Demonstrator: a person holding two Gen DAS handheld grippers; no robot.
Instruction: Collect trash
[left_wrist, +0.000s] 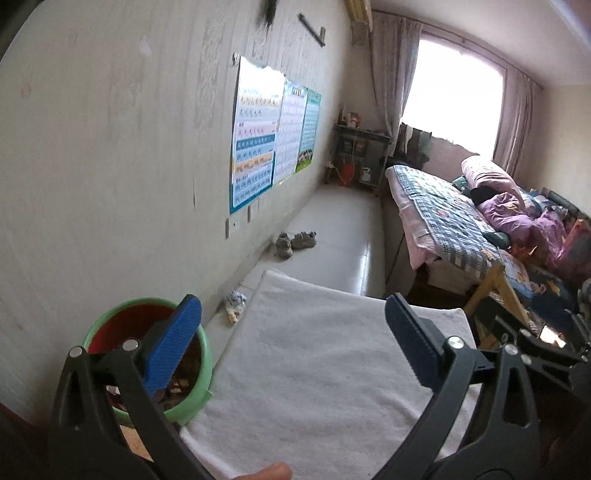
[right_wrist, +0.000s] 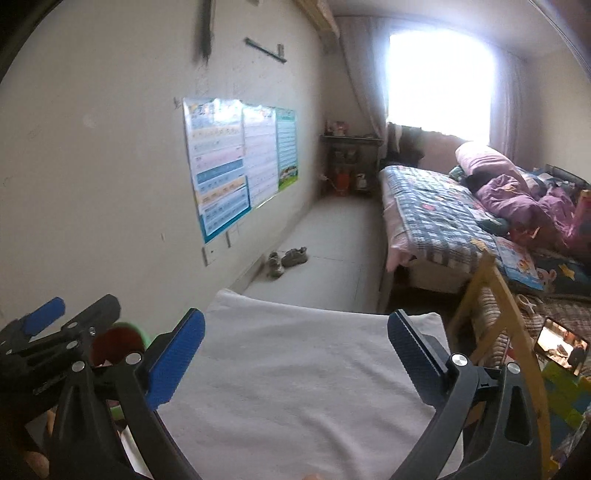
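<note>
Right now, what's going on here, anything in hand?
Nothing in hand. Left gripper and right gripper both hang open and empty over the white towel. The green bin left of the towel already holds scraps. A crumpled wad lies on the floor beyond it, by the wall.

A narrow bedroom. Ahead of the tool, a bright window (left_wrist: 458, 96) with pale curtains (left_wrist: 391, 74) floods the far end with light. Left, a cream wall (left_wrist: 110, 147) carries three posters (left_wrist: 258, 136). Right, a bed (left_wrist: 443, 206) with patchwork quilt. Pale tiled floor (left_wrist: 343, 221) between them.
</note>
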